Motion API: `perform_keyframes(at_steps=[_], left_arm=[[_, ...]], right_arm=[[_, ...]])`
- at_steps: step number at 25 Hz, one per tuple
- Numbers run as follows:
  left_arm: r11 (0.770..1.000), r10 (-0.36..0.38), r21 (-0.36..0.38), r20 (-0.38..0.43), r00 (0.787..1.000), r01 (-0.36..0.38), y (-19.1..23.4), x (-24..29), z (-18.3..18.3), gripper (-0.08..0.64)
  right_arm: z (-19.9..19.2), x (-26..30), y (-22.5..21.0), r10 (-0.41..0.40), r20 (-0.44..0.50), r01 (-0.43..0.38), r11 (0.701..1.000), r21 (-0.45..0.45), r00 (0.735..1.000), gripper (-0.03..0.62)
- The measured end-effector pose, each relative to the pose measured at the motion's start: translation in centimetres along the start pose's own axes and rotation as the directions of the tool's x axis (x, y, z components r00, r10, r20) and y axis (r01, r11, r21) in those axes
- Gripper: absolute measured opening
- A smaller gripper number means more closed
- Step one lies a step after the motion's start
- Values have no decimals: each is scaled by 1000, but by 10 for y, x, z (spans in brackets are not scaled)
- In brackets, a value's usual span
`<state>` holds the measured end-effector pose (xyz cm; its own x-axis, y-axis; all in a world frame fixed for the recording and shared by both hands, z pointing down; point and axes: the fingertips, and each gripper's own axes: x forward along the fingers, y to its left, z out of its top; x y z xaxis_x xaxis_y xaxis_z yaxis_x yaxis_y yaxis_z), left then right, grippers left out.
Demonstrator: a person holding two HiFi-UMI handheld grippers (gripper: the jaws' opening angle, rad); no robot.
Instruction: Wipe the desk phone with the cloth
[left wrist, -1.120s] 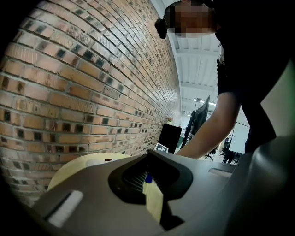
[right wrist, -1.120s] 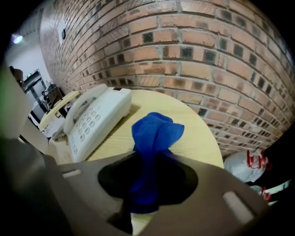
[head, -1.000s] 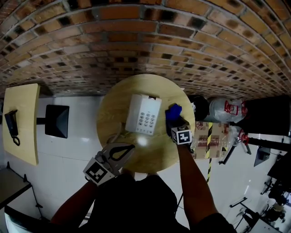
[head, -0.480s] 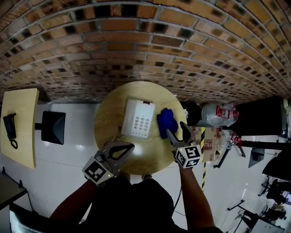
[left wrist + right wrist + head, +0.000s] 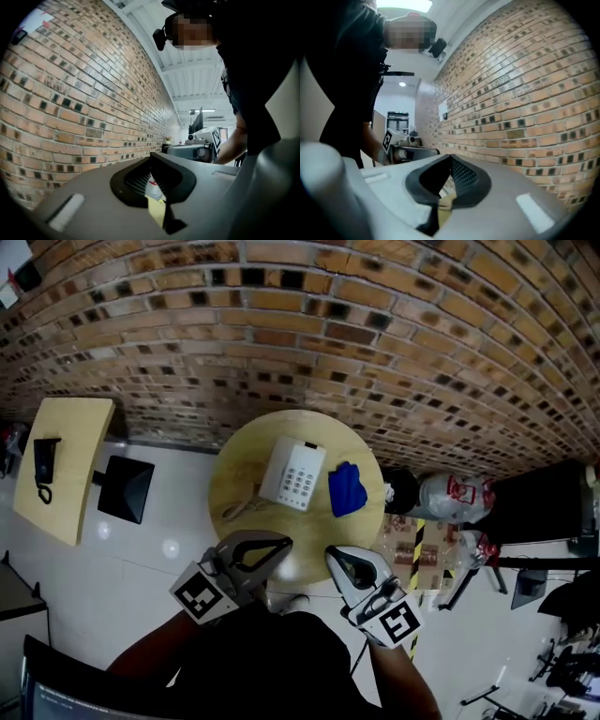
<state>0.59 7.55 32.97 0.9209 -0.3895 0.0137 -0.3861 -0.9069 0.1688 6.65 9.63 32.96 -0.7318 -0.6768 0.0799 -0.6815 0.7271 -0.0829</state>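
Observation:
The white desk phone (image 5: pixel 293 474) lies on the round wooden table (image 5: pixel 244 465), its cord (image 5: pixel 239 510) trailing toward the near left. Just right of the phone, flat on the tabletop, lies the crumpled blue cloth (image 5: pixel 347 490); nothing touches it. My left gripper (image 5: pixel 284 545) hangs at the table's near edge, shut and empty. My right gripper (image 5: pixel 331 555) is beside it, also pulled back to the near edge, shut with nothing in it. Both gripper views look up at the brick wall and show the left gripper (image 5: pixel 152 157) and the right gripper (image 5: pixel 450 157) with tips together.
A brick wall (image 5: pixel 309 324) stands behind the table. At the left is a yellow side table (image 5: pixel 80 427) with a black handset (image 5: pixel 42 465), and a black square stand (image 5: pixel 125 488). At the right are a clear plastic bag (image 5: pixel 450 495) and cardboard boxes (image 5: pixel 412 540).
My right gripper let go of the blue cloth, drew back to the table's near edge and shut empty. The cloth stayed beside the phone. The left gripper hardly moved.

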Motion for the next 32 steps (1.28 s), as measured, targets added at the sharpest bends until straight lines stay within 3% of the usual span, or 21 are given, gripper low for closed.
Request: perform_keyframes(at_steps=[4, 10, 19, 32], left_arm=[[998, 36, 45, 20, 999, -37, -47, -18, 10, 3], [996, 54, 66, 21, 998, -55, -95, -30, 14, 3], [995, 11, 98, 58, 998, -16, -92, -38, 38, 3], [995, -10, 96, 48, 999, 6, -93, -40, 32, 3]], right_arm=[[-2, -31, 48, 44, -11, -45, 999, -18, 999, 2], [8, -56, 74, 35, 5, -35, 999, -12, 999, 2], [38, -41, 73, -22, 83, 26, 999, -47, 996, 2], [32, -35, 83, -32, 40, 33, 999, -35, 999, 2]])
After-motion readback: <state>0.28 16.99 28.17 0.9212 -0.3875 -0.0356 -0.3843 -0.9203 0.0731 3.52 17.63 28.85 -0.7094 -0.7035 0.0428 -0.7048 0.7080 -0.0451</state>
